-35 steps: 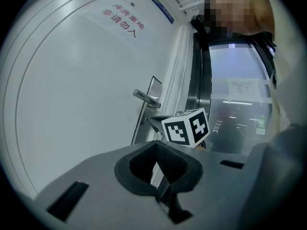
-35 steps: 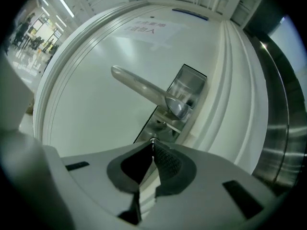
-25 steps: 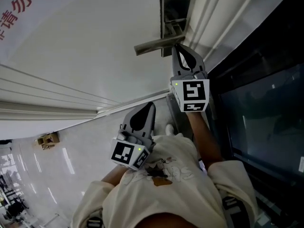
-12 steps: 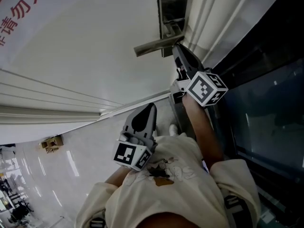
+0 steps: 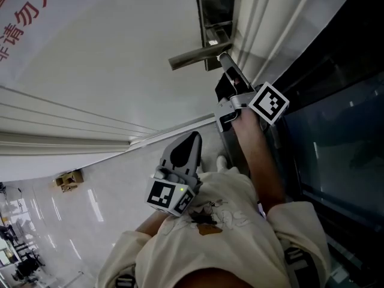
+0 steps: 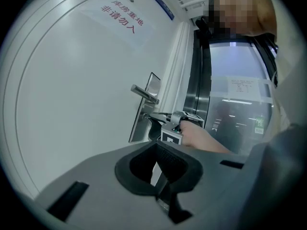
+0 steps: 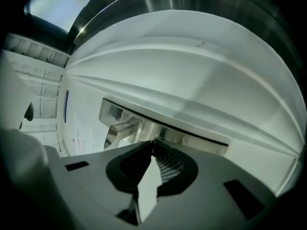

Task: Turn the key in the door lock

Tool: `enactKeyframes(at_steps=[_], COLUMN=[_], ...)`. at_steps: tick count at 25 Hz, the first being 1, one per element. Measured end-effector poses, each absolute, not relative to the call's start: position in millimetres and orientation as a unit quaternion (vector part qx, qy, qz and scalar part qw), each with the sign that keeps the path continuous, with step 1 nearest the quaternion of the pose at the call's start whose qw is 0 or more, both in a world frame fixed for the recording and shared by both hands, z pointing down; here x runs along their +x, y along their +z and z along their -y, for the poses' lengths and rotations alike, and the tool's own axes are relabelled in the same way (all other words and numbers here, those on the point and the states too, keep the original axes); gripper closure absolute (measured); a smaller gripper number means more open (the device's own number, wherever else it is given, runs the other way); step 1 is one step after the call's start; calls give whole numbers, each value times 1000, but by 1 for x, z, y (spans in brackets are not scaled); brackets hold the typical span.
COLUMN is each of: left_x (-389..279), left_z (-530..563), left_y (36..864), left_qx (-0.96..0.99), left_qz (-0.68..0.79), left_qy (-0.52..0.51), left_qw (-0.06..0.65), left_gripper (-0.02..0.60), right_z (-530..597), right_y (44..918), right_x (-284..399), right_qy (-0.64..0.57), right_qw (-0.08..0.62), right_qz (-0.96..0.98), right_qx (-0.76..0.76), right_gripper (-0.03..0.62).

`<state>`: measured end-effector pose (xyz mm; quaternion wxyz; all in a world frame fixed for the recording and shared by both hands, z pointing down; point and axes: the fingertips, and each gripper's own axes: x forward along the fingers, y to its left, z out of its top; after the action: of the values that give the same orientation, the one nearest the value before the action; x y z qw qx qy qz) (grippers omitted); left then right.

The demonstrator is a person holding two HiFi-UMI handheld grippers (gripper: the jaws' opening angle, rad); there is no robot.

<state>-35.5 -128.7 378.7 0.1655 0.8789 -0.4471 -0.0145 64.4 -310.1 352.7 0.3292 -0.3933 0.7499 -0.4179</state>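
Small metal key (image 7: 154,140): just a dark speck btwn tips of right gripper (image 5: 224,57), jaws opening; shape too small to tell. Head view: silver lock plate (image 5: 216,5) cut off at top edge; white sign w/ red lettering (image 5: 24,23) cut off left.

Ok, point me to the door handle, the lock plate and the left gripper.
door handle (image 5: 193,56), head view, middle of the lever.
lock plate (image 5: 216,5), head view, upper face.
left gripper (image 5: 192,138), head view, between its fingertips.
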Motion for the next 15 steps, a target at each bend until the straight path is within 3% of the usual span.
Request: enactKeyframes(at_steps=[8, 15], left_x=[-27, -8], left_z=[130, 135], left_y=[377, 379], left_qx=[881, 872], left_qz=[444, 458], left_qy=[-15, -13], left_qw=[163, 171], left_gripper=[581, 581], right_z=[305, 261], right_y=[340, 332], right_x=[59, 81], right_qy=[-368, -188], right_qw=[305, 180], right_qz=[-790, -840], right_qx=[-385, -476], right_gripper=[554, 528])
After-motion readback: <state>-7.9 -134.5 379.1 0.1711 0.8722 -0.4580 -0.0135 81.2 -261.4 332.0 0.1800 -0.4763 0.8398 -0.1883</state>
